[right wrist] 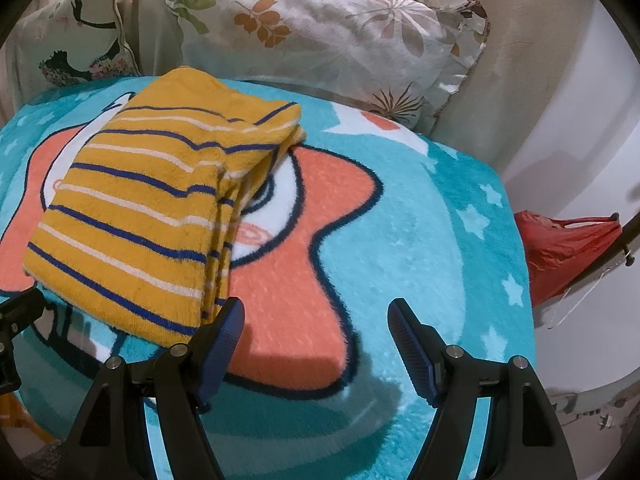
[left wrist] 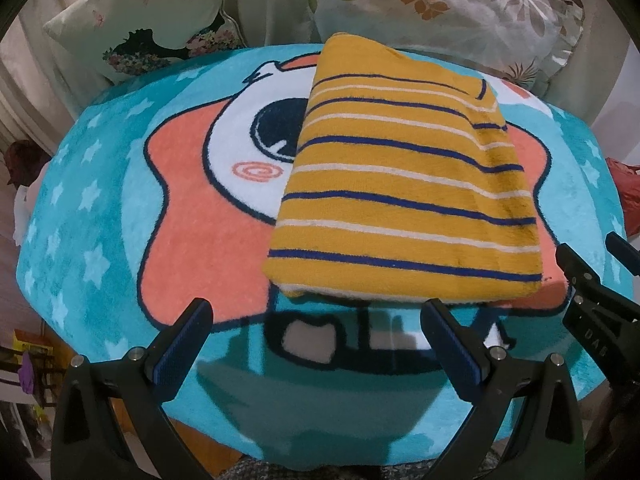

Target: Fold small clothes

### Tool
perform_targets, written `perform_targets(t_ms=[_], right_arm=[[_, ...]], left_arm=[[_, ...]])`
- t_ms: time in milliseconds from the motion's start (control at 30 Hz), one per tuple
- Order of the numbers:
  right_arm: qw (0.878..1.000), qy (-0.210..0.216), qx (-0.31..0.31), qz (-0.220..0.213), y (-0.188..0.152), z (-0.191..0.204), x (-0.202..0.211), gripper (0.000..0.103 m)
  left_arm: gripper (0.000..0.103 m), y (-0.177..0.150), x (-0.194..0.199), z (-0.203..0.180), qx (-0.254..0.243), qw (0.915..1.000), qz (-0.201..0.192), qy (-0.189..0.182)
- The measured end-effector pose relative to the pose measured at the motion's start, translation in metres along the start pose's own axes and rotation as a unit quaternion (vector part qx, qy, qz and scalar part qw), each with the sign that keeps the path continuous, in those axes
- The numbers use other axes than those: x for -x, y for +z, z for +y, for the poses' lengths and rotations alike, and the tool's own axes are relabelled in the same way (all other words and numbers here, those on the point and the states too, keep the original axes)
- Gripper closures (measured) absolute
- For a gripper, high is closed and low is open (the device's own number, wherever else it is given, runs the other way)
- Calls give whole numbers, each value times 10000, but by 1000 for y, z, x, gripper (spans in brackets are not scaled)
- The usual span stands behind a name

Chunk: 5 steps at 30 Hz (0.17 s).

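Note:
A yellow garment with navy and white stripes (left wrist: 400, 188) lies folded into a compact rectangle on a teal cartoon blanket (left wrist: 100, 208). My left gripper (left wrist: 316, 312) is open and empty, just short of the garment's near edge. In the right wrist view the folded garment (right wrist: 152, 208) lies at the left, its stacked layers showing along its right side. My right gripper (right wrist: 316, 312) is open and empty over the blanket (right wrist: 420, 240), with its left finger (right wrist: 224, 336) close by the garment's near right corner. The right gripper's body (left wrist: 596, 308) shows at the right edge of the left wrist view.
Two pillows stand behind the blanket: a printed one (left wrist: 140, 20) at the left and a leaf-patterned one (right wrist: 320, 32) at the right. A red bag (right wrist: 568, 248) hangs off the blanket's right edge. The blanket drops off at its near edge.

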State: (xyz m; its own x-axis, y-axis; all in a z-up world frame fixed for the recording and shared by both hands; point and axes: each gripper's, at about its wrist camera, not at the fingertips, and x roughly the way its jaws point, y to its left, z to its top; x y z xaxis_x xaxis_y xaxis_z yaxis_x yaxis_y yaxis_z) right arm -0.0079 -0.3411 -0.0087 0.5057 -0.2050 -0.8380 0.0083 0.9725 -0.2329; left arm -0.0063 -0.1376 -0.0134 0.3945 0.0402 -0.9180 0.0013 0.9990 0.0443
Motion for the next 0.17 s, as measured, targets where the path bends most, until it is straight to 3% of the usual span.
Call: perform_targets(t_ms=[167], right_arm=[[10000,14,-12,-4,5,-2,-4,25]], left_arm=[[0,5,5,4,-120,9996,-253,46]])
